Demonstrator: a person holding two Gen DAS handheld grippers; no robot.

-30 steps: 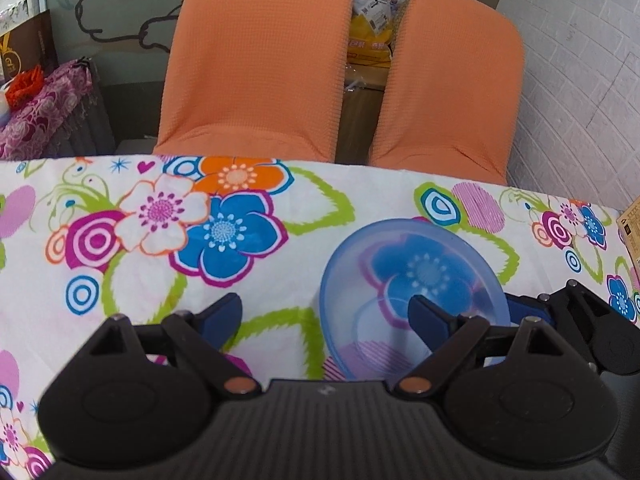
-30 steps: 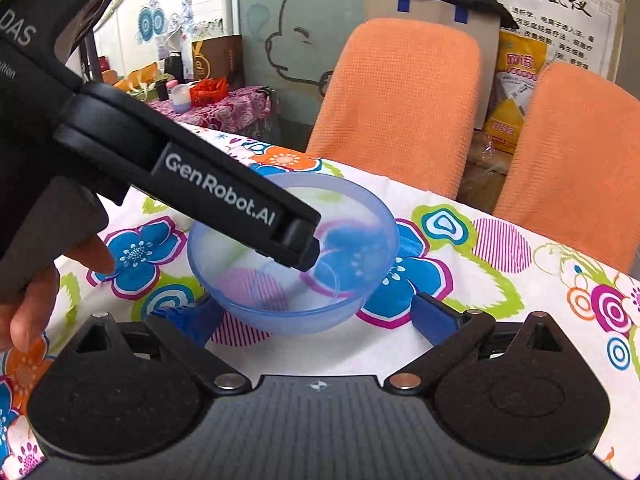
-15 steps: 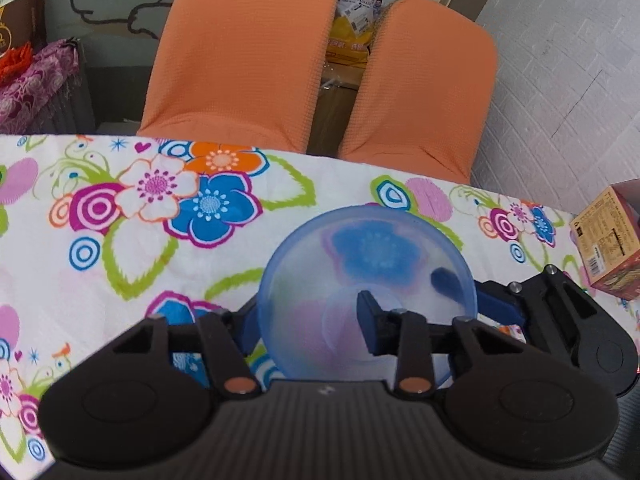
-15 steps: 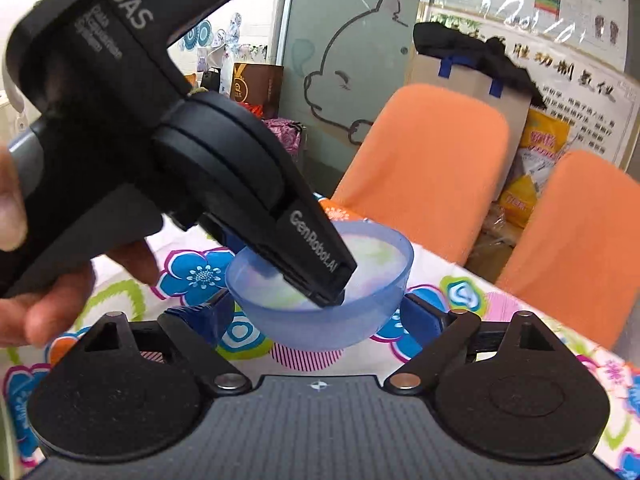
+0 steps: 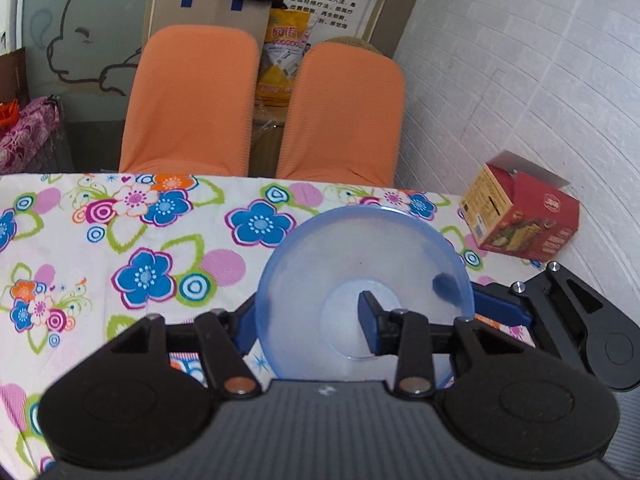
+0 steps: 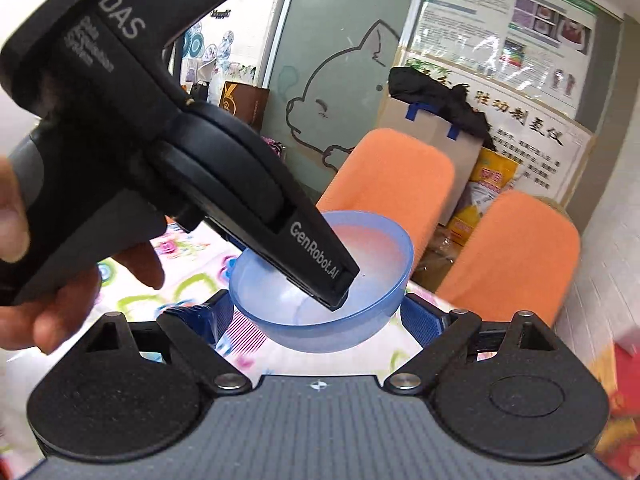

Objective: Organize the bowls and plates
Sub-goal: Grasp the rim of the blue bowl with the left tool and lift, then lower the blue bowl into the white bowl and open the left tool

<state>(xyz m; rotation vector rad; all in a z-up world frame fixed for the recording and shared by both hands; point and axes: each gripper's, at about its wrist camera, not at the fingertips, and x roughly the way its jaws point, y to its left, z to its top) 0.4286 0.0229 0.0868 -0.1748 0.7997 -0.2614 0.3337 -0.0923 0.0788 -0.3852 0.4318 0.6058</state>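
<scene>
A: Setting: a tabletop (image 5: 100, 248) under a flowered cloth, two orange-covered chairs (image 5: 192, 104) behind it, and a white brick-pattern wall (image 5: 520, 100) to the right. What is the task's thing?

B: A translucent blue bowl (image 5: 360, 264), held clear of the cloth and tilted so that its inside faces the left wrist camera. It sits over the right half of the tabletop.

A: Which claw carries it?

B: The left claw (image 5: 308, 320). One finger (image 5: 370, 320) lies inside the bowl against the wall near the base; the other (image 5: 246, 326) presses from outside, so the rim wall is clamped between them. In the right wrist view the same claw (image 6: 340, 292) reaches down into the bowl (image 6: 320, 280) from the upper left, with a hand (image 6: 80, 280) on its grip.

A: And the right claw?

B: The right claw (image 6: 316, 312) is spread wide, with one blue pad (image 6: 424, 316) on either side of the bowl. Whether the pads touch it cannot be told.

A: Other objects?

B: A red carton (image 5: 520, 220) with its flap up stands at the tabletop's far right corner, near the wall.
</scene>
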